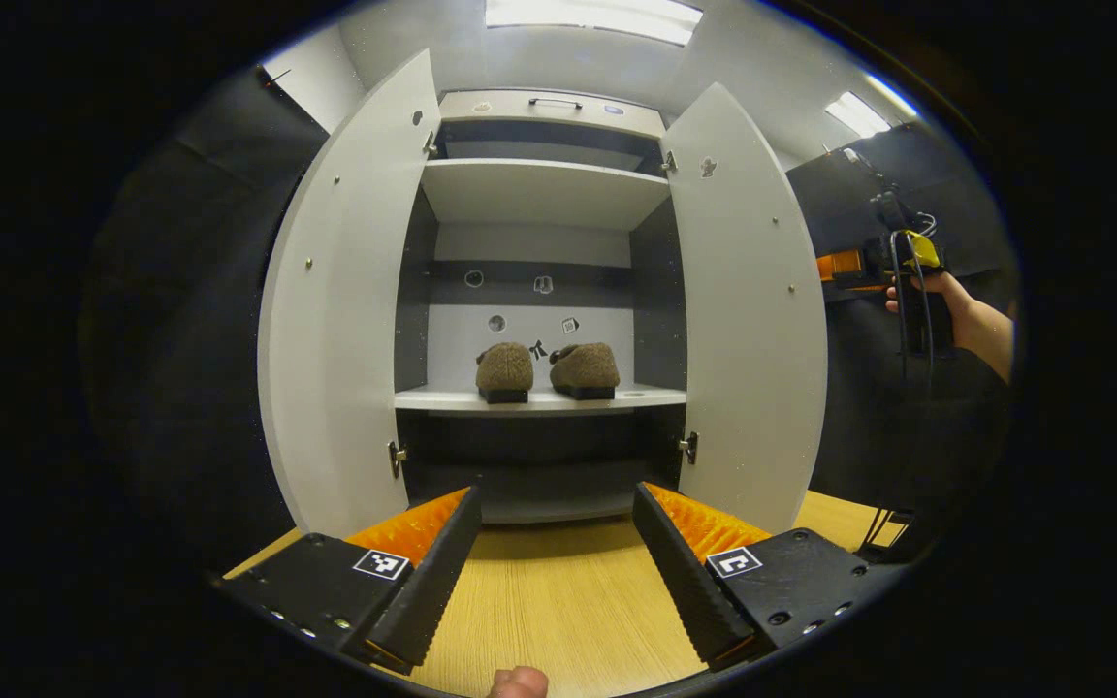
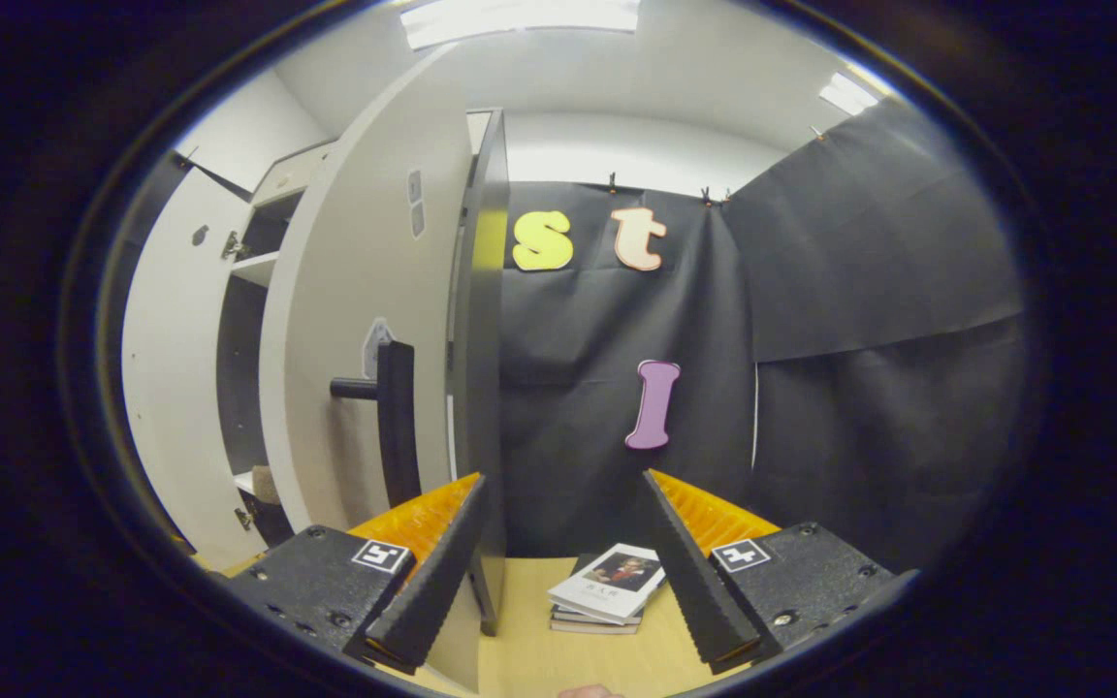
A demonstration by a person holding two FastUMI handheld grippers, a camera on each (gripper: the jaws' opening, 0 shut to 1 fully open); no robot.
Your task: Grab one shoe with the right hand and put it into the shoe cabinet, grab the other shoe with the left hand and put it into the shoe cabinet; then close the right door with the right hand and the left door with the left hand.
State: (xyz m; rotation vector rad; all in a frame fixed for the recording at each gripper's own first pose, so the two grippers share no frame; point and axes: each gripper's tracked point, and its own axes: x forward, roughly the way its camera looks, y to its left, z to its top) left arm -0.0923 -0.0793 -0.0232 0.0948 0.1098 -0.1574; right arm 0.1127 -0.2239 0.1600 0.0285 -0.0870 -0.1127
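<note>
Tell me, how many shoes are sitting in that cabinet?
2: left shoe and right shoe stand side by side on the middle shelf. None visible on other shelves.

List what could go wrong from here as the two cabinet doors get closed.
1. The right gripper is open beside the right door, near its dark handle; a push at the door's edge may slip off or catch the handle.
2. Both shoes sit on the shelf near its front; a slammed door might jolt them.
3. The stack of books lies close by; a wide swing could knock it.
</note>
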